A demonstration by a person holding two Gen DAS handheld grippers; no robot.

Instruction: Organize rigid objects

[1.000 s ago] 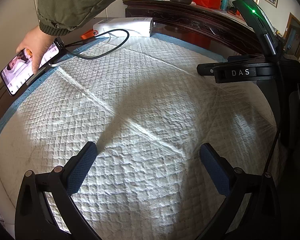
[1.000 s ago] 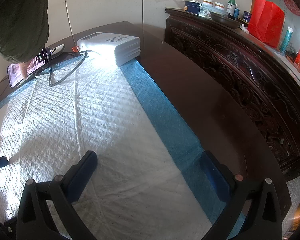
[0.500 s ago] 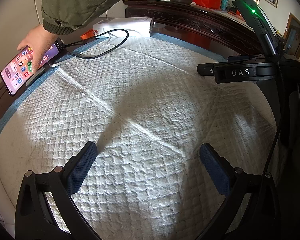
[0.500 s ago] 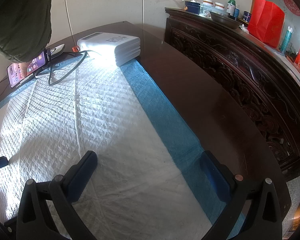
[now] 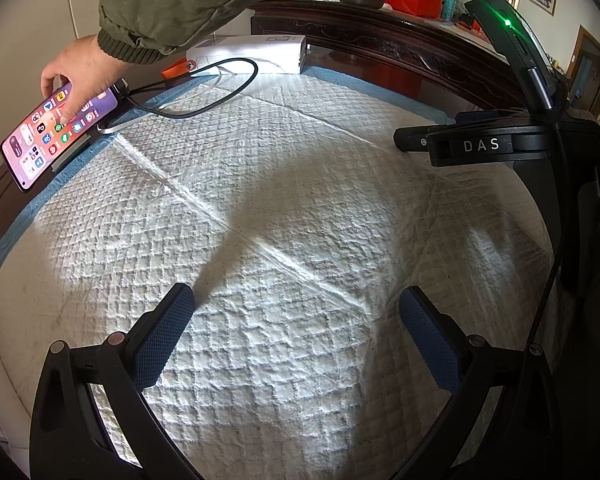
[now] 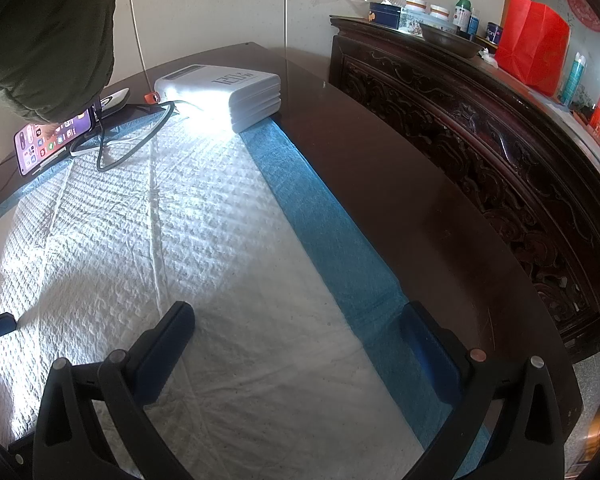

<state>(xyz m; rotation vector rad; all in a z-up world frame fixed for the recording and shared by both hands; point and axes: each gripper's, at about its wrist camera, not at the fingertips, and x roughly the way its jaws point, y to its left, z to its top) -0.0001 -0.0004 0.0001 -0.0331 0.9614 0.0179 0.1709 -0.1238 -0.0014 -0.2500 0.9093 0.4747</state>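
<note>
**A:** Left wrist view first. The left gripper [image 5: 296,328] has its jaws spread wide with nothing between them, just sitting low over the white quilted pad [image 5: 284,216]. The only thing that changed: the bare hand [image 5: 80,76] at upper left was already on the phone [image 5: 60,132], and a second ago the screen showed a picture. Now it's the home screen full of app icons. The right gripper [image 5: 476,146], the "DAS" one at mid right, hasn't budged.

**B:** And the right wrist view?

**A:** Same deal. Right gripper [image 6: 300,344] jaws apart, empty, parked over the pad's blue edge strip [image 6: 320,224]. Phone [image 6: 52,140] at the left edge, black cable [image 6: 136,140] looping over toward the white box [image 6: 224,92] at upper centre.

**B:** So where's the stuff to organize?

**A:** Can't see any rigid objects on the pad. My guess is the person's still fiddling with the phone and sorting hasn't started.
</note>
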